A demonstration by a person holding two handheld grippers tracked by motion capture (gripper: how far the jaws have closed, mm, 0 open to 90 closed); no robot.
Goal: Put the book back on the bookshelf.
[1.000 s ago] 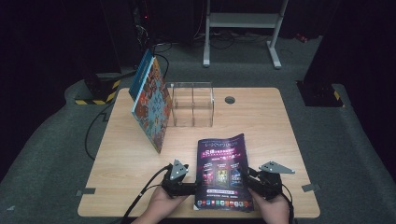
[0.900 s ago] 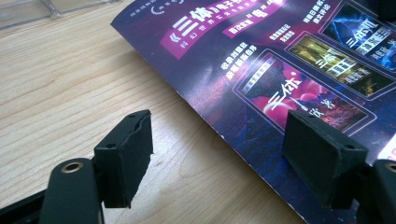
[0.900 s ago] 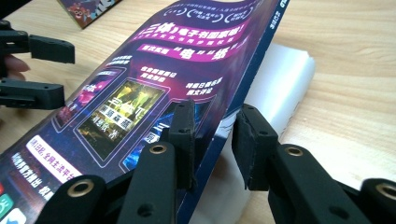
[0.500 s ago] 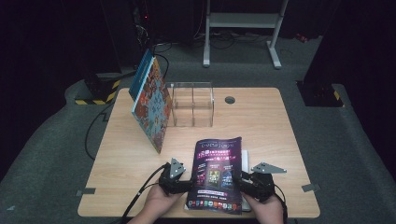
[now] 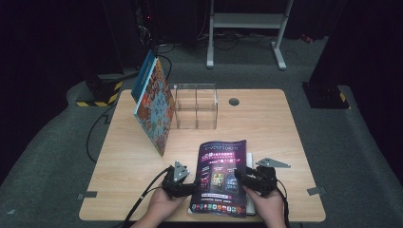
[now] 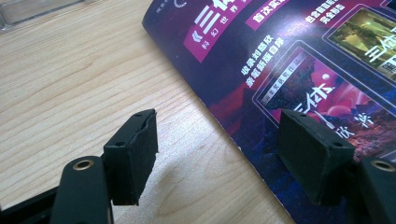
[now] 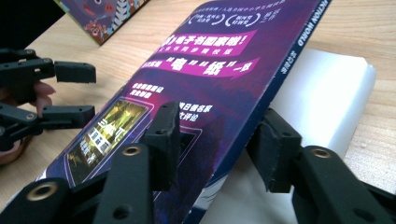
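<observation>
A purple magazine (image 5: 222, 178) lay at the six o'clock side of the wooden table (image 5: 266, 123), right in front of the person. Its cover looked shiny and smooth, so I think it would slip easily. It looked thin, light and floppy, and would bend if lifted by one corner.

The right gripper (image 7: 217, 140) had the cover's right edge between its jaws, one pad above and one below. That edge was lifted off the white pages (image 7: 327, 98) underneath. The jaws had just been opening a little, and I could not tell if the pads pressed the cover. The left gripper (image 6: 219, 149) sat at the magazine's nine o'clock edge with its jaws apart, holding nothing.

I think the edges were the best place to grab it.

At eleven o'clock a stiff, colorful book (image 5: 154, 107) leaned beside a clear plastic box (image 5: 196, 107).
</observation>
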